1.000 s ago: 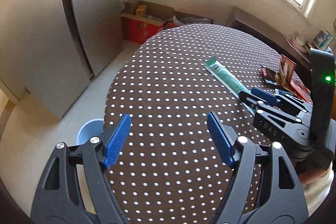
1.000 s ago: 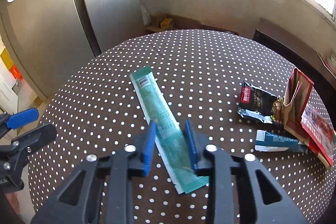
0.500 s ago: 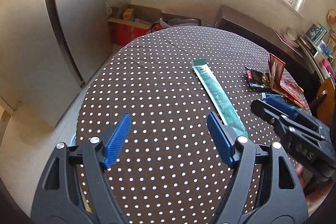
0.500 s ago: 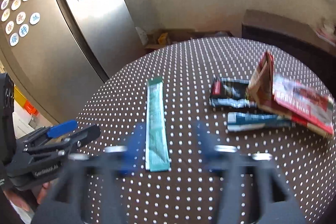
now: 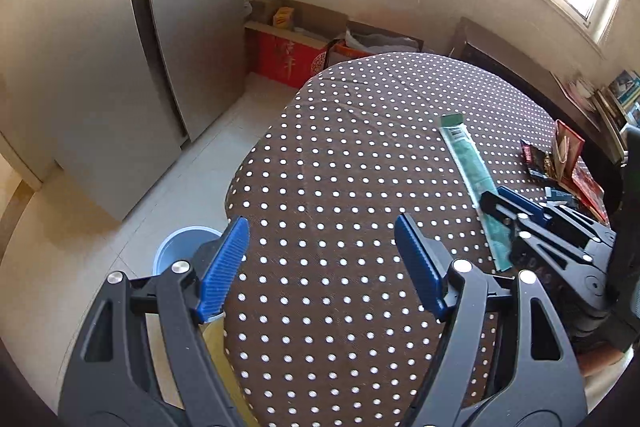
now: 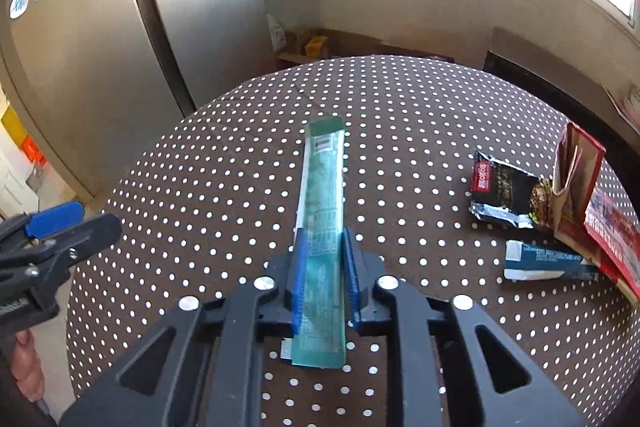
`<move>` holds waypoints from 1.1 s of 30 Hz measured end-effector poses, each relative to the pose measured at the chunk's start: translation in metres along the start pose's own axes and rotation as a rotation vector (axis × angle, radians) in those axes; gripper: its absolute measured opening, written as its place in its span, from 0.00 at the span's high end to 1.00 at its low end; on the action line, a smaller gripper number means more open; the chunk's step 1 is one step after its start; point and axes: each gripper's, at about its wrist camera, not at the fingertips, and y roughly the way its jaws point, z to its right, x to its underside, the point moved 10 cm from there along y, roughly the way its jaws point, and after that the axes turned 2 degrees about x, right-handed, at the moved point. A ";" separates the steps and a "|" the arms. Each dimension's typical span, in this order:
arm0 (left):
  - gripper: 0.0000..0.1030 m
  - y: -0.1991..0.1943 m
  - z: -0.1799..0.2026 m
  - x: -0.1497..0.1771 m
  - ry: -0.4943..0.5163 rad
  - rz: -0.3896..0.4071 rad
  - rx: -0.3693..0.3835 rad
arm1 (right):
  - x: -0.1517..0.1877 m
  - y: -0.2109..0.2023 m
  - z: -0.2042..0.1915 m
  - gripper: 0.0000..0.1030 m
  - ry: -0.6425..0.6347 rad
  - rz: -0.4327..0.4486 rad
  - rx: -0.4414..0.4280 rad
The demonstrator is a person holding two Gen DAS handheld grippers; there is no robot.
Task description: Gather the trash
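On the dotted surface (image 6: 420, 107), the right hand-held gripper (image 6: 323, 251) has just been closing and now pinches the long green wrapper (image 6: 323, 195), while the left hand-held gripper (image 5: 320, 255) hangs wide and empty.

free: tablecloth (image 5: 340, 163) left half | blocked: wrappers (image 6: 504, 191) right edge
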 end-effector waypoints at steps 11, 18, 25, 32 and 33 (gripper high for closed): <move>0.28 0.009 0.032 0.001 0.054 -0.023 0.022 | 0.013 -0.052 0.040 0.94 0.120 0.087 -0.053; 0.27 0.004 0.086 -0.005 0.128 -0.022 0.107 | 0.018 -0.102 0.090 0.94 0.241 0.188 -0.027; 0.23 0.003 0.180 -0.016 0.267 -0.036 0.257 | 0.042 -0.147 0.172 0.94 0.403 0.264 0.076; 0.23 0.033 0.270 -0.020 0.398 -0.067 0.334 | 0.064 -0.171 0.233 0.94 0.505 0.311 0.167; 0.20 0.040 0.283 -0.021 0.418 -0.071 0.344 | 0.067 -0.174 0.242 0.94 0.522 0.315 0.182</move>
